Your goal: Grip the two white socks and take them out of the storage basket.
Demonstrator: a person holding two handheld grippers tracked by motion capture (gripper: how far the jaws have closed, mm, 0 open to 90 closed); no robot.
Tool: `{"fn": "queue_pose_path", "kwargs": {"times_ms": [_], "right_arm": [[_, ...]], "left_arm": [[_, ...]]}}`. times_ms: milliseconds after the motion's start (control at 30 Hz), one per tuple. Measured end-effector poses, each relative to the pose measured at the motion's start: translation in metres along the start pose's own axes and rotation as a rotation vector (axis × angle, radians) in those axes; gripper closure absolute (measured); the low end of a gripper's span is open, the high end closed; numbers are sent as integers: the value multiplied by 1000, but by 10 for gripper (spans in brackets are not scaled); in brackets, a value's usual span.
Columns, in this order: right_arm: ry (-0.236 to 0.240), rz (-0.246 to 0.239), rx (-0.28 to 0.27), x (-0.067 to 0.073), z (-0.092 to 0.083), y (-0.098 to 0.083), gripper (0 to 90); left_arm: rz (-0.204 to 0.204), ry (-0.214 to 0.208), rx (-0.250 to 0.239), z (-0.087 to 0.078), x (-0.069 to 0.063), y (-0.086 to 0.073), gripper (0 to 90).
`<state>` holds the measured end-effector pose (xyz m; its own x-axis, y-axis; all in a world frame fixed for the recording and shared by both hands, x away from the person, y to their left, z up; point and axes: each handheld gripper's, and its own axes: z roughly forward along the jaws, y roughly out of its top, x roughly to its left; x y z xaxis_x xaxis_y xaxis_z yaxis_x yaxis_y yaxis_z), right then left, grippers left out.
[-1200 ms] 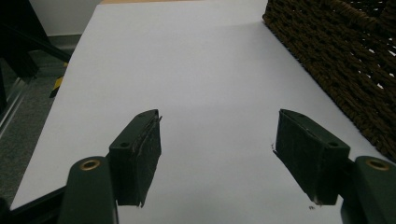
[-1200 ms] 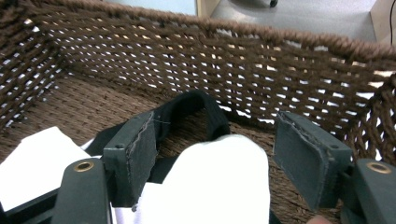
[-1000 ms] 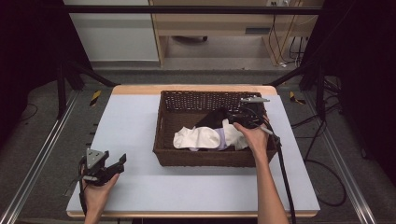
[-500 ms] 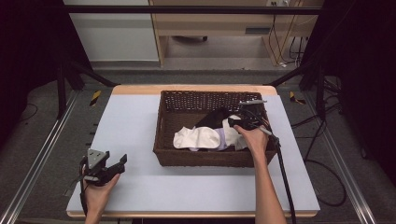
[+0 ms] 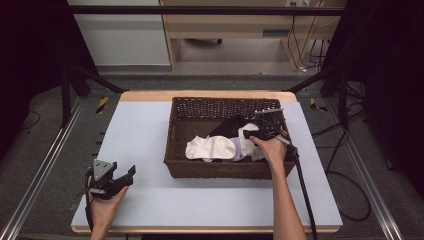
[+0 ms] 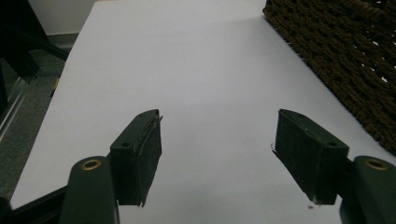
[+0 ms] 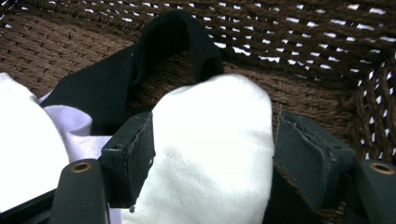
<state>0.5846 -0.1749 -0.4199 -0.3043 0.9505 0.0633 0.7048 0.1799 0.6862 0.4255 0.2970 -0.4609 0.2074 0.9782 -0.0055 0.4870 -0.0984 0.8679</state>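
The white sock (image 7: 210,154) in the wicker basket (image 5: 220,170) looks light, soft and floppy, so I'd pinch it at the bunched toe end, where it won't slip. My right gripper (image 7: 212,158) has its jaws spread around that end, pads touching the cloth on both sides but not yet squeezing; my left gripper (image 6: 229,158) rests wide open and empty over the table (image 6: 187,70)

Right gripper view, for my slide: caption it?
Hand-held gripper jaws flank a white cloth sock inside a brown wicker basket.

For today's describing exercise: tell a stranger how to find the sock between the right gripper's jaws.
Start at the brown wicker basket on the table. In its right half, the right gripper straddles a white sock. It is plain white and plump, unlike the black sock draped behind it.
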Motion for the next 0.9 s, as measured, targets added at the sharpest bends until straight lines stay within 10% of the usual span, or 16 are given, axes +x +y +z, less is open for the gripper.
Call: {"fn": "queue_pose_path", "kwargs": {"times_ms": [500, 900], "right_arm": [[1, -51, 121, 1, 1, -1, 730], [24, -49, 48, 0, -9, 1, 859]], "left_arm": [[4, 0, 1, 0, 0, 0, 310], [1, -1, 0, 0, 1, 0, 314]]}}
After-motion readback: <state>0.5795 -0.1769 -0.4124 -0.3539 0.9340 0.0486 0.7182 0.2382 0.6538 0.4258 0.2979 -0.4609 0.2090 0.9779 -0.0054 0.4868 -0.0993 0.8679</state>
